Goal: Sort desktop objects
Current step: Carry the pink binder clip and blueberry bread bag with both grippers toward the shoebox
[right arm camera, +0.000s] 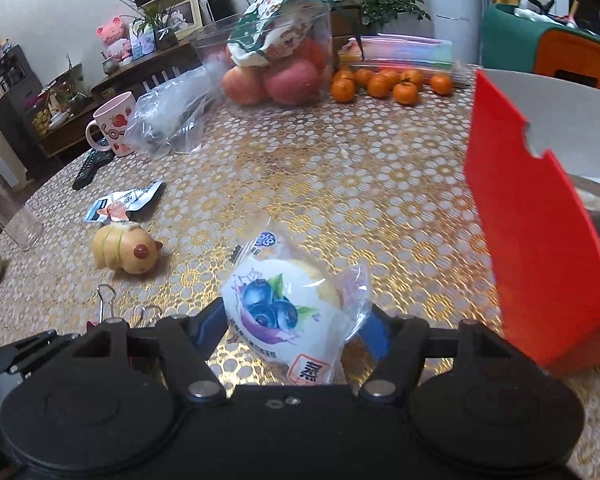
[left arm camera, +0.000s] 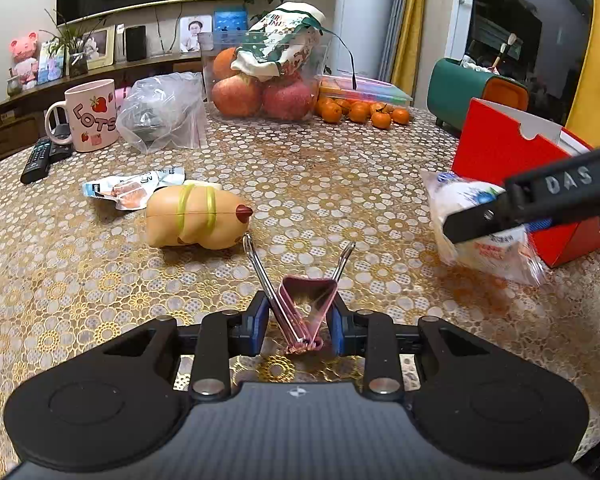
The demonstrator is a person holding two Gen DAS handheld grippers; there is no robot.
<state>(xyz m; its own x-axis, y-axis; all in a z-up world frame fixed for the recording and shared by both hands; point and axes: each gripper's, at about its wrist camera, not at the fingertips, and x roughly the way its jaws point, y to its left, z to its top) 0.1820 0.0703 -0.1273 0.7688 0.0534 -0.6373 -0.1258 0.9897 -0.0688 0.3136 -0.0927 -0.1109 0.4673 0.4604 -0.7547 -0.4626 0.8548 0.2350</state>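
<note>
Your left hand-held gripper [left arm camera: 300, 320] pinches the pink binder clip [left arm camera: 306, 308] low over the worktop [left arm camera: 320, 184]; it could twist free. Your right hand-held gripper [right arm camera: 292, 328] pinches the blueberry bun packet [right arm camera: 288, 308] near the red box [right arm camera: 540, 240]; its slick wrapper may slip.

- Far left, the pink mug [left arm camera: 91, 114] reads "LOTS" in pink letters among strawberries.
- The right gripper [left arm camera: 476, 216] carries "DAS" in pale raised letters on its black arm.
- The far cloth bag [left arm camera: 288, 38] shows part of "MERRY"; the remaining letters are unclear.
</note>
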